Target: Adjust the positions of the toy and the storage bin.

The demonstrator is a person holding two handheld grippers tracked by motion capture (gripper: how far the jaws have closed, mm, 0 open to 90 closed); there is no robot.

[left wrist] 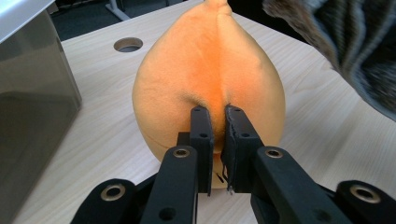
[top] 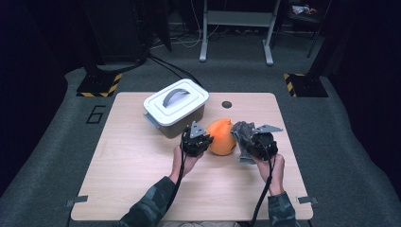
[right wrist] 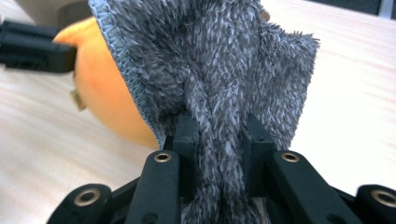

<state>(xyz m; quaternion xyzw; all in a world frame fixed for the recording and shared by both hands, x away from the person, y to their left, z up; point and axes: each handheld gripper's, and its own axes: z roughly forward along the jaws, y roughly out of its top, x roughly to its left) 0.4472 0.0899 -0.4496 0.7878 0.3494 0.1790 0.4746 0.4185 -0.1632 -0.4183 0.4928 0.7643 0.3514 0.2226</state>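
At far left a lidded grey box (top: 176,108) is standing on the table (top: 123,161), just behind my left gripper (top: 197,140). That gripper's jaws are pinching a fold of the orange plush toy (left wrist: 208,79), which is sitting mid-table between my hands. My right gripper (top: 257,142) is clamping a bunched grey fuzzy cloth (right wrist: 219,70), which is hanging against the toy's right side.

Lidded grey bin (top: 176,108), wooden table (top: 132,165), cable hole (top: 227,104)
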